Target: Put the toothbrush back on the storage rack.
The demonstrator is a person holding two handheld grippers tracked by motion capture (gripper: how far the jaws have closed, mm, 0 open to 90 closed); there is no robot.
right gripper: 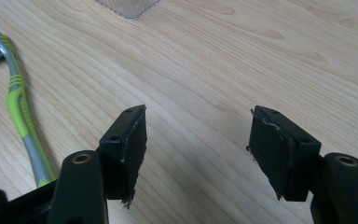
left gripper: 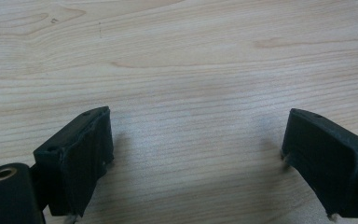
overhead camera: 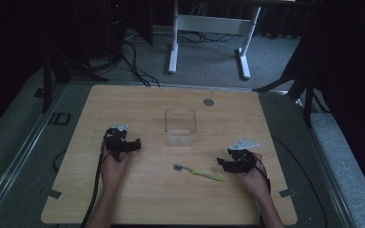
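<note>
Right now both tongs sit low over the tabletop (overhead camera: 138, 99), jaws spread and nothing between them: right tongs (right gripper: 198, 154) wide with bare wood in the gap, left tongs (left gripper: 196, 158) wide too. Green-and-grey toothbrush (overhead camera: 198, 173) lies flat between the two hands, nearer the right tongs and just beside them, not touching. Clear plastic box (overhead camera: 180, 127) stands farther back, mid-tabletop.
</note>
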